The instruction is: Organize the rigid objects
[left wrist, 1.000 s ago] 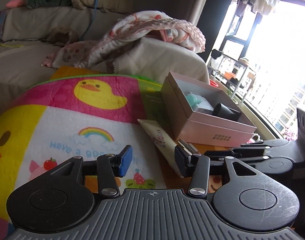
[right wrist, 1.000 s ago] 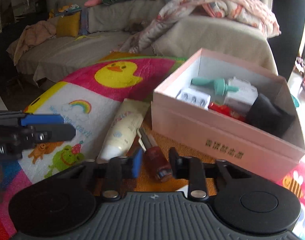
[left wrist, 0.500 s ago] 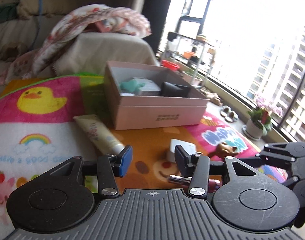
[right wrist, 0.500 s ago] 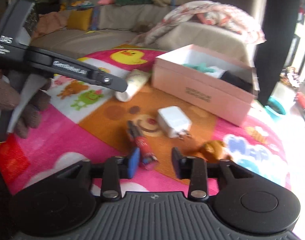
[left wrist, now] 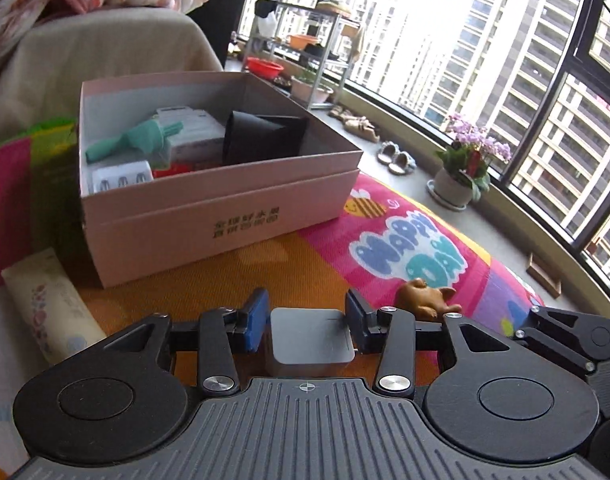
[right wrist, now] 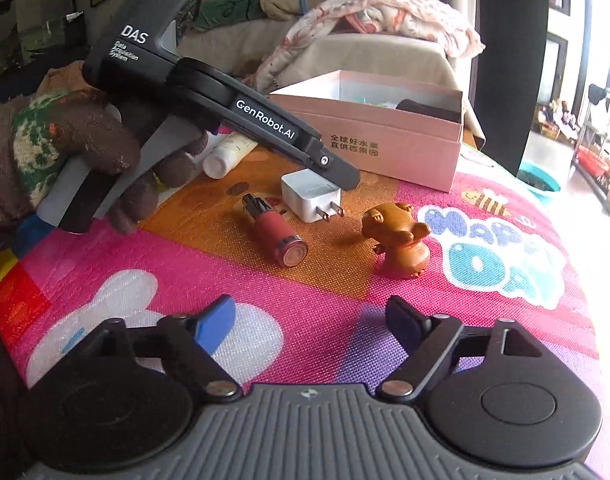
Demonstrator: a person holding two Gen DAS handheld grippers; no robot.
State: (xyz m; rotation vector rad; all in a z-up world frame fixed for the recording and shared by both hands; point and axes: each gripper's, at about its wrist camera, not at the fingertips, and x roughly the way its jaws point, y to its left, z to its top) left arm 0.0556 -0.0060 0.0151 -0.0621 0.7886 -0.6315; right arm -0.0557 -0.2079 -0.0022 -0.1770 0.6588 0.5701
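Both grippers have swung away from the pink box [left wrist: 209,216] since a second ago. Now the left gripper [left wrist: 305,322] straddles the white charger [left wrist: 309,340] on the colourful mat [right wrist: 337,292]; its jaws are closing, and whether the pads already press on it cannot be told. Nearer, the right gripper [right wrist: 309,324] is opening with nothing between its fingers, having let go of the red tube [right wrist: 277,232], which lies left of a brown figurine [right wrist: 401,240].

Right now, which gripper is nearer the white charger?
Left. The left gripper has the white charger between its closing jaws. The right gripper hangs well back over the mat, jaws opening and empty, with the charger far ahead.
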